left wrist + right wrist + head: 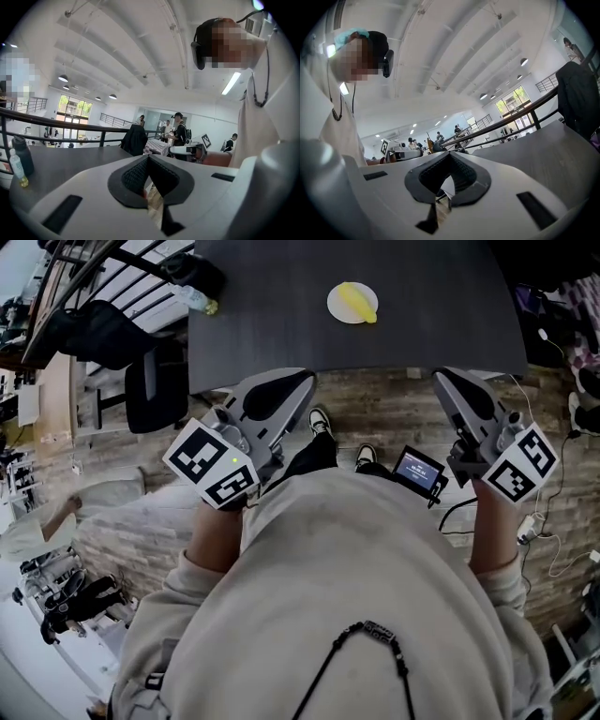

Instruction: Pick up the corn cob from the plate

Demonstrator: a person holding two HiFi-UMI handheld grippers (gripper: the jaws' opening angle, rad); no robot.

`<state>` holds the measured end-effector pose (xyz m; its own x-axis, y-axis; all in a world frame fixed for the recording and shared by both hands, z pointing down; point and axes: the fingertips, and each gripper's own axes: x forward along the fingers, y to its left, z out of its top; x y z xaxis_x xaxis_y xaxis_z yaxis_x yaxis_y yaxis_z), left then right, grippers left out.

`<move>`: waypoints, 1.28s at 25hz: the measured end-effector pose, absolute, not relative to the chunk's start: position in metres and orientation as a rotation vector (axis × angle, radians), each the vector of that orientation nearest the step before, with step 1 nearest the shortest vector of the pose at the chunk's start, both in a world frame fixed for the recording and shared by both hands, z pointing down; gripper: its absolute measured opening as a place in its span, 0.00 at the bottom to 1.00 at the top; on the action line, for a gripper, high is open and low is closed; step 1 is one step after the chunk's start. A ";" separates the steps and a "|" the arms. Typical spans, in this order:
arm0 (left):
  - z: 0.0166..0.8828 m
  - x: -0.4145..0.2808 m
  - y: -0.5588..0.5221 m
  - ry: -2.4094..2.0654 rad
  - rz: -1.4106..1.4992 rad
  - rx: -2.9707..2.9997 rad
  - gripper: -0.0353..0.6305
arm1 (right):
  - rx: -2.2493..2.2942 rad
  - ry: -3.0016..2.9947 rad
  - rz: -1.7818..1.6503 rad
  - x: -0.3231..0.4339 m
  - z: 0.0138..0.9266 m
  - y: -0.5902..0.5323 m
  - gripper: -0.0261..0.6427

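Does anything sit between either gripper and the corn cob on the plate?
Nothing visible does. Only bare table lies between the corn cob on its plate and the left gripper and right gripper at the near edge. A bottle sits at the far left corner, off both paths.

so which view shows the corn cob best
The head view: the corn cob lies in plain sight on its white plate on the dark table. The left and right gripper views show only tabletop and room, no cob.
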<state>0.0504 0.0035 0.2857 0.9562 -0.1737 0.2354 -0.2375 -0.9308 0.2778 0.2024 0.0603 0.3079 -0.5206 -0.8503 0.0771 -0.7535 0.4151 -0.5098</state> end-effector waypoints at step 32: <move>0.286 -0.012 0.012 0.063 0.165 2.778 0.06 | -1.679 2.506 -0.680 0.121 0.260 0.051 0.06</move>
<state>-0.0120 0.0122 0.2861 0.9922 0.0643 0.1069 0.0226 -0.9355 0.3527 0.1207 0.0515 0.2599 -0.4095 -0.8904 0.1989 -0.8687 0.3140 -0.3830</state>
